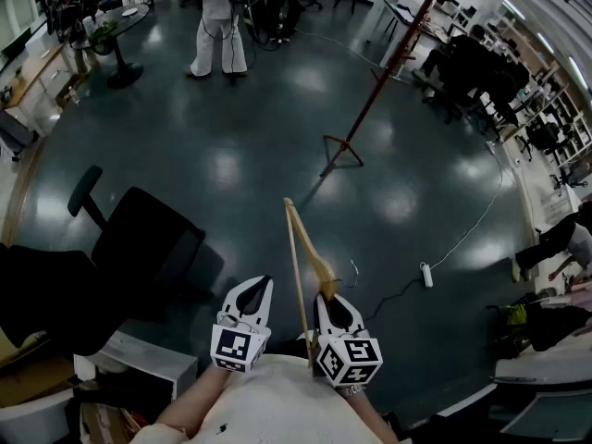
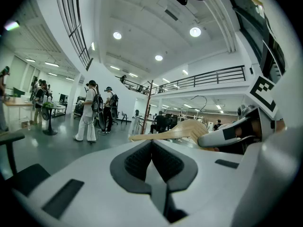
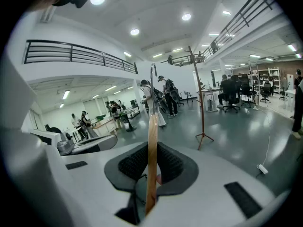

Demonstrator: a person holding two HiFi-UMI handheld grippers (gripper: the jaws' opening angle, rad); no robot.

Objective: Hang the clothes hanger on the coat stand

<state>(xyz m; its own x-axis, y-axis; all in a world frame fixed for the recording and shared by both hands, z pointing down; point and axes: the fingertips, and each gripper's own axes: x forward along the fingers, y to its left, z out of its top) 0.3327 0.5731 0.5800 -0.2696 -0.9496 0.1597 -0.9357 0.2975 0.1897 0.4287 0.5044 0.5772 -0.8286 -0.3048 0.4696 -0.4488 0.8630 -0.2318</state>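
Observation:
A wooden clothes hanger (image 1: 298, 248) with a metal hook stands upright in front of me, and my right gripper (image 1: 330, 300) is shut on it. In the right gripper view the hanger (image 3: 151, 141) runs straight up between the black pads (image 3: 173, 164). My left gripper (image 1: 256, 287) hovers just left of it, shut with nothing in it; in its own view its jaws (image 2: 151, 144) meet and the hanger (image 2: 173, 131) passes to the right. The red-brown coat stand (image 1: 387, 74) rises from the grey floor some way ahead, also seen as a thin coat stand (image 3: 199, 98).
A black office chair (image 1: 139, 239) stands at my left, with a white cabinet (image 1: 139, 363) near it. A white power strip (image 1: 426, 274) and its cable lie on the floor to the right. People stand at the back (image 1: 217, 26); others sit at desks (image 1: 472, 63).

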